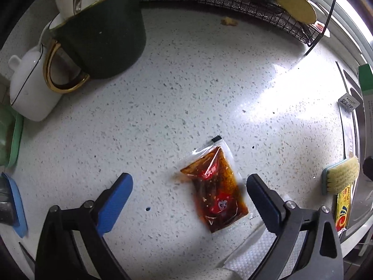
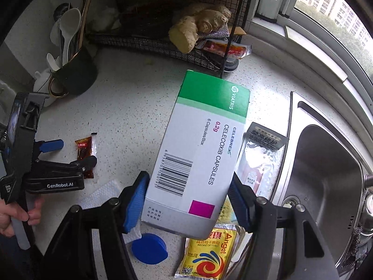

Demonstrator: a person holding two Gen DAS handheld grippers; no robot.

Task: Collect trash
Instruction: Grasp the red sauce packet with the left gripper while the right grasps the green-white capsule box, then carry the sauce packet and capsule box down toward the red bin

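Speckled white counter [image 1: 186,81] by a steel sink [image 2: 326,175] and window [image 2: 338,11], left gripper [image 1: 188,184] spread over a sauce packet [image 1: 214,186] lying flat, right gripper [image 2: 188,200] pinching a medicine box [image 2: 198,151], yeast sachet [image 2: 207,256] partly hidden beneath.

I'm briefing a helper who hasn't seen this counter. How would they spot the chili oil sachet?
On the speckled white countertop, look in front of the dark green mug, between the left gripper's open fingers. The chili oil sachet lies flat there: clear, filled with reddish-brown oil, unlike the yellow yeast packet by the sink.
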